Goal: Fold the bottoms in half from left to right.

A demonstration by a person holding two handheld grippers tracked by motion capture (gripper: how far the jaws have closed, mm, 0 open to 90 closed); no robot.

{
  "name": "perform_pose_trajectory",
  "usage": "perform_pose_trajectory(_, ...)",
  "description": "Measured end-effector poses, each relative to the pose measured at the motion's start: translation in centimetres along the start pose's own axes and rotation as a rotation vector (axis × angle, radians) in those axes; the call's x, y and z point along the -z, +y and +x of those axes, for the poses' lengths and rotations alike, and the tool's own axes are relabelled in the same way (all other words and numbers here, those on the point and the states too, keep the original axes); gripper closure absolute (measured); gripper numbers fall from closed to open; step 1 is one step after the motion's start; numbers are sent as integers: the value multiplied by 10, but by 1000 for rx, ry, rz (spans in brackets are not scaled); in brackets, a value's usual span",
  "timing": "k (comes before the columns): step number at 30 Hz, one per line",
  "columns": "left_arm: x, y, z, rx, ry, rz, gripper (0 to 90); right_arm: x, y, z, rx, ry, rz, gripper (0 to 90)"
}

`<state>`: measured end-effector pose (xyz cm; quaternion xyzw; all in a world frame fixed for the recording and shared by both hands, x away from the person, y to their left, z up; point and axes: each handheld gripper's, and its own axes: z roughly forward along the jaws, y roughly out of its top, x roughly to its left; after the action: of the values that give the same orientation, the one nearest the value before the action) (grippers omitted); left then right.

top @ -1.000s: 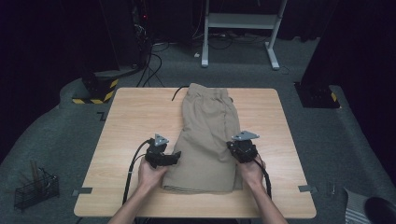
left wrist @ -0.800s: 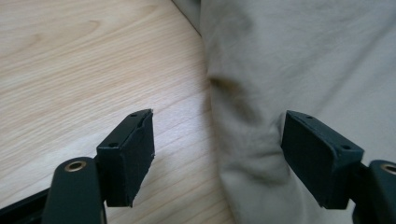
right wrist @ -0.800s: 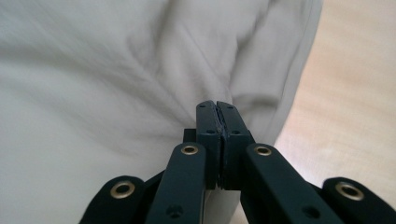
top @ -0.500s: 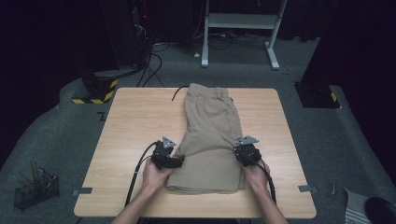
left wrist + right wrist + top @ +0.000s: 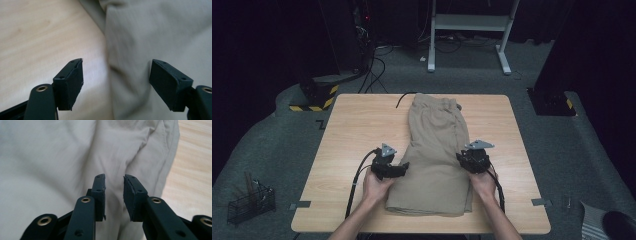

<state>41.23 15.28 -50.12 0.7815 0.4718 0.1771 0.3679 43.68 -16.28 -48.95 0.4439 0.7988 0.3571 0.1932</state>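
Note:
A pair of khaki shorts lies lengthwise on the wooden table, waistband at the far end. My left gripper sits at the cloth's left edge. In the left gripper view, my left gripper is open wide, one jaw over bare wood and the other over the shorts. My right gripper rests at the cloth's right edge. Its jaws have just been opening. In the right gripper view, my right gripper shows a narrow gap above the wrinkled shorts, with no cloth pinched.
A black cable trails from the left gripper across the table's near left. A wire basket stands on the floor at the left. A white desk frame and dark equipment stand beyond the table.
The right gripper has sunk a little toward the near edge and its jaws have parted. The left gripper has edged slightly inward over the cloth's side. The shorts lie flatter.

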Motion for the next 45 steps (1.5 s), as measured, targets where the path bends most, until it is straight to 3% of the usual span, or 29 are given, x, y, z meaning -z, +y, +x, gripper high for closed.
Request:
perform_pose_trajectory(4,-16,-2,-2,-22,21,48,265,-23,10,-4,-41,-7,38,670)
perform_pose_trajectory(6,-20,-8,-5,-34,30,59,262,-34,9,-5,-48,-1,75,727)
perform_pose_trajectory(8,-19,-11,-7,-38,37,48,263,-40,6,-3,-20,-3,99,815)
perform_pose_trajectory(9,-17,-12,-8,-37,41,48,268,-39,6,-2,-6,-6,94,882)
perform_pose_trajectory(11,-14,-14,-9,-42,45,50,279,-34,7,-2,46,-66,82,900)
perform_pose_trajectory(12,-13,-15,-9,-41,48,54,280,-30,7,-6,48,-97,70,900)
perform_pose_trajectory(14,-10,-19,-10,-30,48,47,282,-23,7,-20,14,-135,57,900)
perform_pose_trajectory(17,-7,-21,-16,-30,44,55,281,-24,3,-33,-15,-134,84,894)
perform_pose_trajectory(18,-6,-21,-17,-34,39,62,285,-26,3,-32,-10,-137,97,862)
perform_pose_trajectory(20,-6,-20,-17,-33,21,72,280,-24,1,-27,-14,-142,69,715)
perform_pose_trajectory(23,-6,-14,-14,-17,14,43,262,-15,1,-19,-15,-138,18,625)
perform_pose_trajectory(25,-8,-8,-12,-3,0,25,267,-10,0,-14,-3,-138,6,614)
perform_pose_trajectory(29,-19,-6,-13,-3,-1,71,295,-13,-5,-10,10,-110,57,665)
perform_pose_trajectory(31,-18,-10,-18,-45,23,66,298,-18,-11,-9,22,-97,78,680)
perform_pose_trajectory(36,-1,-24,-23,-54,36,79,313,-13,-23,9,78,-79,58,681)
perform_pose_trajectory(41,19,-41,-22,-50,27,93,308,-2,-34,29,131,-27,51,671)
perform_pose_trajectory(45,21,-31,-12,-21,12,55,278,3,-27,23,90,-14,24,631)
